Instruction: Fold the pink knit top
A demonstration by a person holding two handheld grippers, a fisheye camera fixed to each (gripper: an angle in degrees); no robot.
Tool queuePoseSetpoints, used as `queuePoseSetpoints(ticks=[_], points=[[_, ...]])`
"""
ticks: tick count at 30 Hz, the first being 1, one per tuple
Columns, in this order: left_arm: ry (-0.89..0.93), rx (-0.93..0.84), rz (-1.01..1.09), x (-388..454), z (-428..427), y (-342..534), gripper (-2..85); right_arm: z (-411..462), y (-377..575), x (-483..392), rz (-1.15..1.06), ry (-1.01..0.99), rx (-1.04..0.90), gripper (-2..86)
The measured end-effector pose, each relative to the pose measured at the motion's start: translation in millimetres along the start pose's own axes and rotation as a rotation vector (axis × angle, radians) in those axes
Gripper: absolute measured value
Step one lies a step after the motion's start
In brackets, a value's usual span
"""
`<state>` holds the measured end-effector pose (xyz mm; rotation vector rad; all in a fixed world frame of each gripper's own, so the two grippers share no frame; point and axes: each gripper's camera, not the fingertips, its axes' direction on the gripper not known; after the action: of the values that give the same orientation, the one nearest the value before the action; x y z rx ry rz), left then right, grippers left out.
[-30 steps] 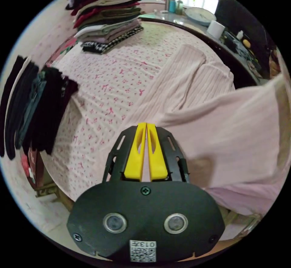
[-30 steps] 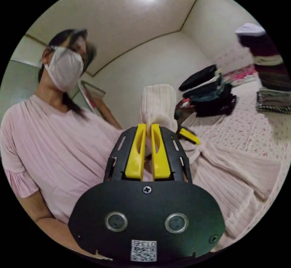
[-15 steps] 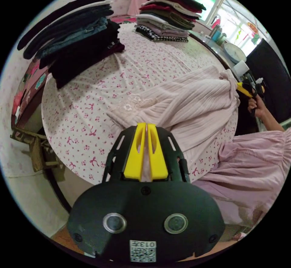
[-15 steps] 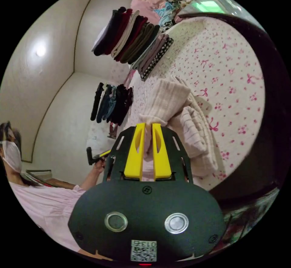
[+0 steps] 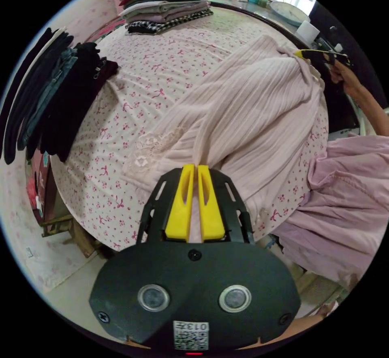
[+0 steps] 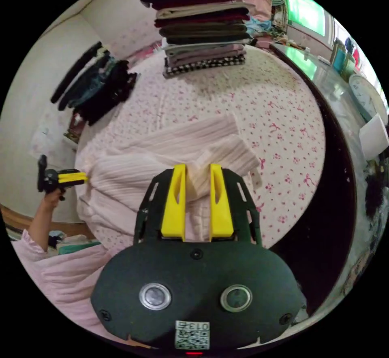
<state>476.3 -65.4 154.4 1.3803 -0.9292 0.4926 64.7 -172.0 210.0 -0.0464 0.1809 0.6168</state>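
A small white sticker [image 5: 191, 335] with a printed square code and a short row of characters sits on the black plastic housing of the left gripper [image 5: 193, 167]. A matching sticker [image 6: 193, 333] is on the right gripper [image 6: 197, 167]. The round white clock face [image 6: 366, 94] carries numerals too small to read.

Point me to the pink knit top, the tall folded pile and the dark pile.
pink knit top [image 5: 251, 107], left gripper view: ribbed body panel.
tall folded pile [image 6: 202, 22], right gripper view: front edge, mid-stack.
dark pile [image 5: 60, 103], left gripper view: black garment's side.
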Motion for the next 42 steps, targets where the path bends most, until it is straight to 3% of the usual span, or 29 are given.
queuePoseSetpoints(ticks=[4,6,9,13,16,19,22,25,29,32,33,37,42], points=[[0.098,0.106,0.010,-25.4,-37.4,23.6,0.6,-52.8,9.8,19.4,-0.032,-0.263,0.244,4.7],[0.121,0.148,-0.025,-39.9,-49.2,34.2,0.5,-78.9,24.1,41.1,-0.092,-0.554,0.418,3.1],[0.163,0.151,-0.051,-53.5,-42.2,38.4,0.5,-65.0,41.1,74.1,0.018,-0.789,0.465,2.2],[0.180,-0.003,-0.034,-43.5,0.4,22.7,0.5,-10.8,76.0,110.0,0.304,-0.589,0.216,1.2],[0.174,0.012,-0.074,-40.1,-2.7,26.9,0.5,-31.8,94.1,113.4,0.375,-0.525,0.287,0.7],[0.129,0.036,-0.122,-43.8,-21.9,41.1,0.3,-63.1,83.8,84.5,0.255,-0.379,0.272,0.5],[0.035,0.096,-0.203,-46.2,-49.9,51.2,0.0,-73.4,61.9,22.7,-0.002,-0.237,0.216,0.4],[0.059,0.228,-0.208,-29.4,-70.2,42.5,-0.1,-62.2,44.3,-50.6,-0.248,-0.059,0.180,0.3],[0.062,0.201,-0.138,7.4,-45.0,3.0,-0.2,-15.2,34.9,-120.1,-0.444,0.124,0.067,0.2],[0.021,0.062,-0.166,15.6,-0.6,-16.3,-0.2,29.3,42.7,-129.2,-0.479,0.264,-0.117,0.0],[0.061,0.016,-0.180,12.0,14.7,-14.3,-0.2,29.8,50.2,-127.7,-0.499,0.218,-0.081,0.0],[0.071,0.104,-0.286,-6.3,-5.8,10.2,-0.2,6.0,51.5,-129.6,-0.464,0.145,-0.073,0.0],[0.054,0.233,-0.250,13.1,-35.2,-9.6,-0.2,-26.4,31.2,-154.5,-0.456,0.172,0.135,0.3]])
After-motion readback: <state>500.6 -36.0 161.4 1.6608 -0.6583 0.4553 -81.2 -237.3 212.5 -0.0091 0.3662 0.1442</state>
